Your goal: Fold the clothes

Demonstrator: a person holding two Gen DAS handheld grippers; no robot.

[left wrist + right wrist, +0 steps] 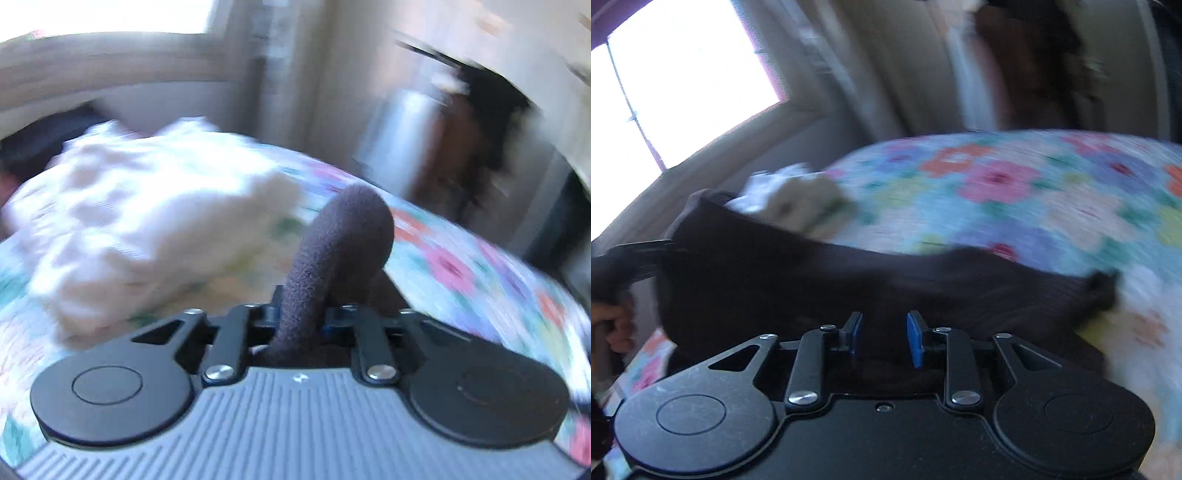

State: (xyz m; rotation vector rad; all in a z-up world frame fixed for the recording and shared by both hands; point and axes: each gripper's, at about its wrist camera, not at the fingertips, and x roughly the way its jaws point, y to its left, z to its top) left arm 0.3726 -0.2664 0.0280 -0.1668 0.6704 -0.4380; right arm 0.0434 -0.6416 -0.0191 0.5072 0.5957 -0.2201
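My left gripper (300, 318) is shut on a fold of a dark purple-brown knit garment (332, 258), which loops up between its fingers. In the right wrist view the same dark garment (849, 288) stretches across in front of my right gripper (882, 338). The right gripper's blue pads (916, 341) stand apart, so it is open, with the cloth just beyond and under them. The left gripper (639, 258) shows at the far left of that view, holding the garment's end. Both views are motion-blurred.
A bed with a flowered quilt (997, 192) lies under everything. A heap of white and cream clothes (140, 221) sits on it to the left. A bright window (683, 74) and walls stand behind. A dark figure (472, 147) stands beyond the bed at the right.
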